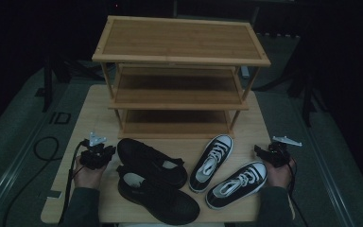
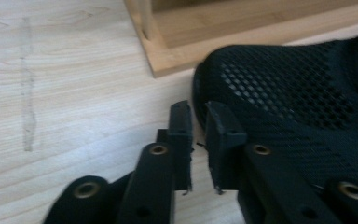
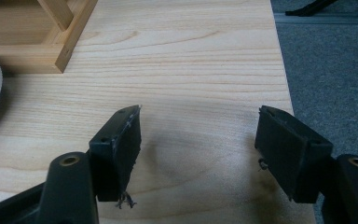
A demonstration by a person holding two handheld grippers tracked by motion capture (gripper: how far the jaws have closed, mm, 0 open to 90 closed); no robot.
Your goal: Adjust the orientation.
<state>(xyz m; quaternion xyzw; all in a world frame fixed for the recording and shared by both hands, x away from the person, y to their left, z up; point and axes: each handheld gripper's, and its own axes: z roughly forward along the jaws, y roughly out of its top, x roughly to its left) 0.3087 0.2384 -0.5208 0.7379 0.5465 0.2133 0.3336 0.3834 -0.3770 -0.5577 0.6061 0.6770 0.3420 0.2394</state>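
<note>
From the high view: two black mesh sneakers [image 1: 153, 177], two black-and-white canvas sneakers [image 1: 227, 172], one three-tier bamboo shoe rack [image 1: 179, 71] on the table [image 1: 260, 132]. Left gripper view gets close: left gripper [image 2: 196, 116] nearly closed, empty, beside the mesh toe. Right gripper view: right gripper [image 3: 198, 140] wide open over bare wood.

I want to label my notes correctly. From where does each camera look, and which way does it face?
High view: above the person's side, facing forward and down on the table, rack and shoes; both forearms and hands show.
Left gripper view: on the left gripper, facing the black mesh shoe; nearly closed jaws show.
Right gripper view: on the right gripper, facing bare table; wide jaws show.
All views share the rack.
</note>
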